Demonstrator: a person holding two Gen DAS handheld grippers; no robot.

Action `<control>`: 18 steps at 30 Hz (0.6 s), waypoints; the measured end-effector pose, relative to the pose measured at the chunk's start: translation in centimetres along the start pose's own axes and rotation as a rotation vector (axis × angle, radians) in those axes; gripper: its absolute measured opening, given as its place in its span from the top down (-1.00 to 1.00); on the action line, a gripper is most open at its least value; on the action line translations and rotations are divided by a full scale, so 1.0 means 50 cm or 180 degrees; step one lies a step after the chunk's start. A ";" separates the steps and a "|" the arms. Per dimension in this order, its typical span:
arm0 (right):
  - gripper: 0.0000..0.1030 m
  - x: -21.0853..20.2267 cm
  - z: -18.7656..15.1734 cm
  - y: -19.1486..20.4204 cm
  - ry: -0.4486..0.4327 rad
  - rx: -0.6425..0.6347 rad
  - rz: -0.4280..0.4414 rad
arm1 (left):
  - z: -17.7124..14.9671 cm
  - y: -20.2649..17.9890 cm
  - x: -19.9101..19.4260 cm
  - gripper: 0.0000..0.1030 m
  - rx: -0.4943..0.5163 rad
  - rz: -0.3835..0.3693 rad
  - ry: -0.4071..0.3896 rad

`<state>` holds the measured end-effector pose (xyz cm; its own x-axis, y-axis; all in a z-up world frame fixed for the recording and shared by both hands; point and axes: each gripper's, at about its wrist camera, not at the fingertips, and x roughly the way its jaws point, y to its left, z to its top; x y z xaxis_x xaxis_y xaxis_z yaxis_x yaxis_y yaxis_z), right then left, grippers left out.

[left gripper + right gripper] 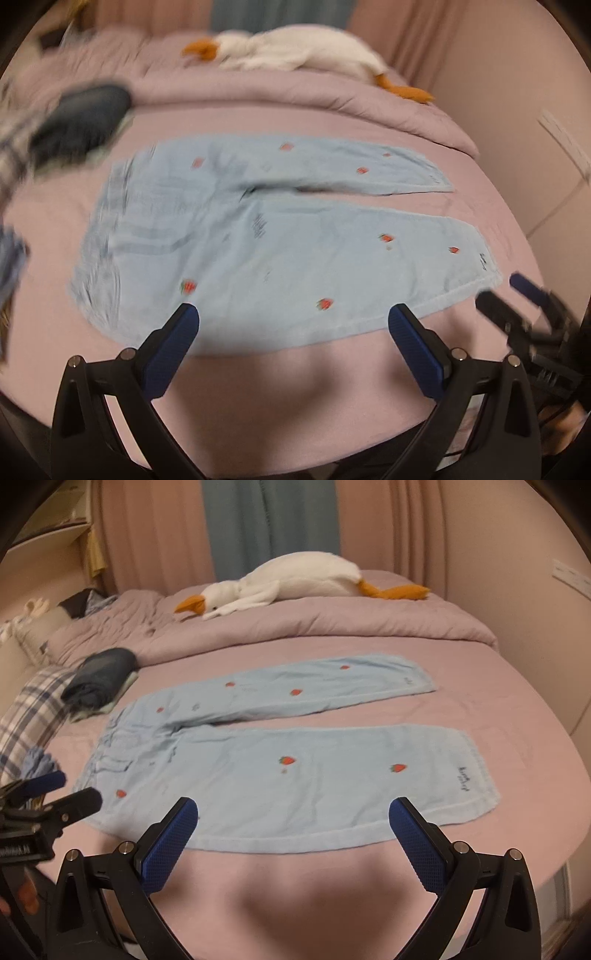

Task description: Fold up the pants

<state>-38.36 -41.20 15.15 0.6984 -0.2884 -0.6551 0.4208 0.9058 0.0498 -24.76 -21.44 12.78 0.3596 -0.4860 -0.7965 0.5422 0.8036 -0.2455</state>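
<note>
Light blue pants [280, 251] with small red strawberries lie flat on the pink bed, waistband to the left, both legs spread to the right; they also show in the right wrist view [295, 771]. My left gripper [293, 314] is open and empty, hovering above the near edge of the near leg. My right gripper [293, 808] is open and empty, above the same near edge. Each gripper shows in the other's view: the right one [517, 299] beside the near leg's cuff, the left one [62, 794] beside the waistband.
A white plush goose [295, 578] lies on the bunched pink duvet [332, 622] at the far side. A folded dark garment [101, 679] and a plaid cloth [33, 709] lie to the left. Curtains and a wall stand behind the bed.
</note>
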 end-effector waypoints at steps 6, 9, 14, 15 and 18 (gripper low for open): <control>-1.00 0.063 -0.049 0.095 0.0185 -0.0667 0.0093 | -0.030 0.176 0.030 -0.99 -0.0771 0.0034 0.0184; -1.00 0.092 -0.075 0.151 0.0213 -0.1073 0.0217 | -0.046 0.265 0.022 -0.99 -0.1177 0.0067 0.0162; -1.00 0.126 -0.107 0.235 0.0208 -0.1548 0.0475 | -0.062 0.356 0.032 -0.99 -0.1619 -0.0135 0.0186; -1.00 0.133 -0.114 0.255 0.0192 -0.1675 0.0522 | -0.065 0.367 0.039 -0.99 -0.1704 -0.0166 0.0164; -1.00 0.137 -0.132 0.300 0.0093 -0.1962 0.0616 | -0.066 0.388 0.056 -0.97 -0.1861 -0.0229 0.0042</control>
<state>-31.06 -27.56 6.43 0.7085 -0.1014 -0.6984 -0.1270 0.9552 -0.2674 -15.77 -6.09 3.96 0.3259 -0.5451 -0.7724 0.0549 0.8266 -0.5601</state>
